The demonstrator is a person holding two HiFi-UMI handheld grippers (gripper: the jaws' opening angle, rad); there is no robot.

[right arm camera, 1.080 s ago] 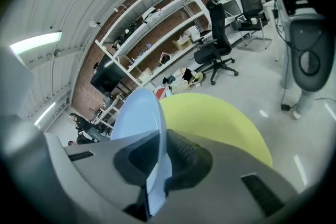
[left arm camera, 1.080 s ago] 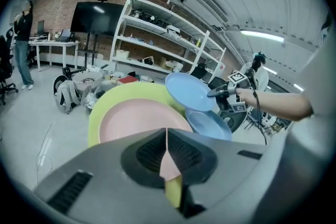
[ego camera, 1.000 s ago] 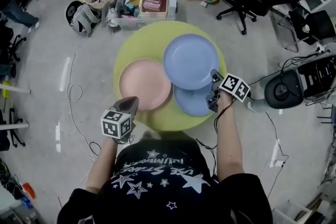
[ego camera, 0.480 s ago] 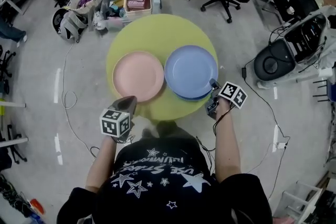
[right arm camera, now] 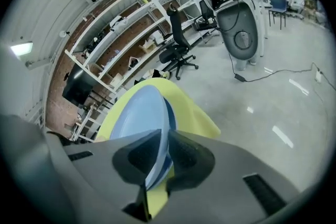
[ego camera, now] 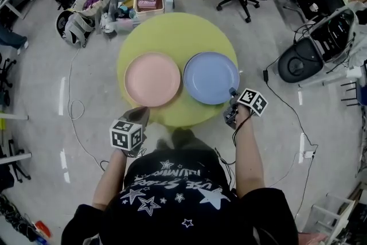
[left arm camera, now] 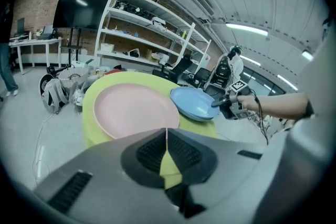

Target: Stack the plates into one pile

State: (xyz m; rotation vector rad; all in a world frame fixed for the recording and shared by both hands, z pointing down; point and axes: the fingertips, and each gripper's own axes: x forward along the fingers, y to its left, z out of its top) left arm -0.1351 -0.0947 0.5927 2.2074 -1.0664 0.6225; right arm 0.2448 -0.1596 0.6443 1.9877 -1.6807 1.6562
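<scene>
Round yellow-green table (ego camera: pixel 172 28), centre of scene. Round pink plate (ego camera: pixel 152 79) lies flat on its left half. Round light-blue plate (ego camera: pixel 211 77) on the right half, just beside the pink one, sitting on top of a darker blue plate (right arm camera: pixel 170 113) whose edge shows under it. Right gripper (ego camera: pixel 231 92) is at the near-right rim of the light-blue plate; its jaws have just been opening and stand slightly apart, with that rim between them. Left gripper (ego camera: pixel 142 112) is at the table's near edge, near the pink plate, jaws together with nothing in them.
</scene>
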